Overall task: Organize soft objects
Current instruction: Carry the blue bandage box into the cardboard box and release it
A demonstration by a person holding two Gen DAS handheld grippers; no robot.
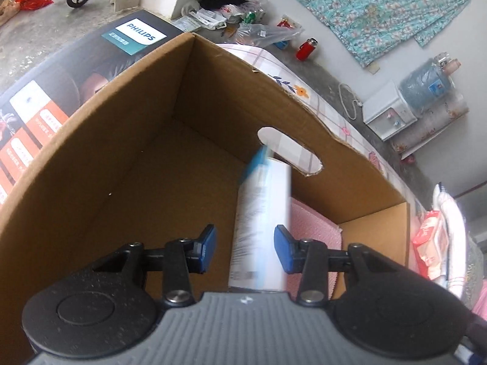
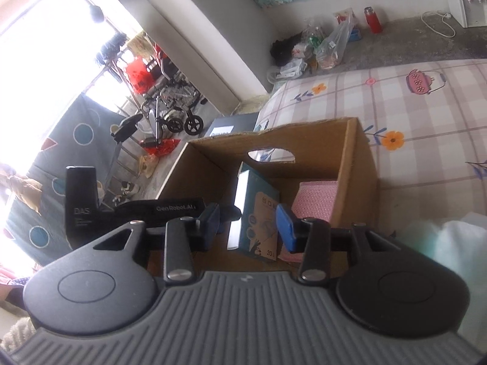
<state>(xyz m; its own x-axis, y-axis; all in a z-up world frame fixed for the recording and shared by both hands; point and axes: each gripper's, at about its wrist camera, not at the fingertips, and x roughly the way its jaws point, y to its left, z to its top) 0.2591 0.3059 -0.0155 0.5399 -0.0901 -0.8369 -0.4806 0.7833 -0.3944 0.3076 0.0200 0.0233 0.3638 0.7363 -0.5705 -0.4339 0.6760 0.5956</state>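
An open cardboard box point(image 1: 100, 164) point(image 2: 359, 164) stands on the bed. Inside it a teal and white flat package point(image 2: 258, 213) stands on end, blurred in the left wrist view point(image 1: 261, 219). A pink textured cloth point(image 1: 313, 228) point(image 2: 316, 200) lies at the box's right side. My left gripper point(image 1: 245, 237) hangs over the box, open, with the package between its blue pads and a gap at the left pad. My right gripper point(image 2: 249, 222) is open too, the package framed between its pads without being pressed. The left gripper's black body point(image 2: 179, 208) shows beside the package.
A dark Philips carton point(image 1: 134, 35) lies behind the box. The checked bedsheet point(image 2: 426, 121) spreads to the right. Red and white packets point(image 1: 432, 243) and a pale green soft item point(image 2: 450, 243) lie near. On the floor: a red bottle point(image 1: 306, 48), plastic bags point(image 2: 331, 42), a water dispenser point(image 1: 392, 112), a wheelchair point(image 2: 173, 106).
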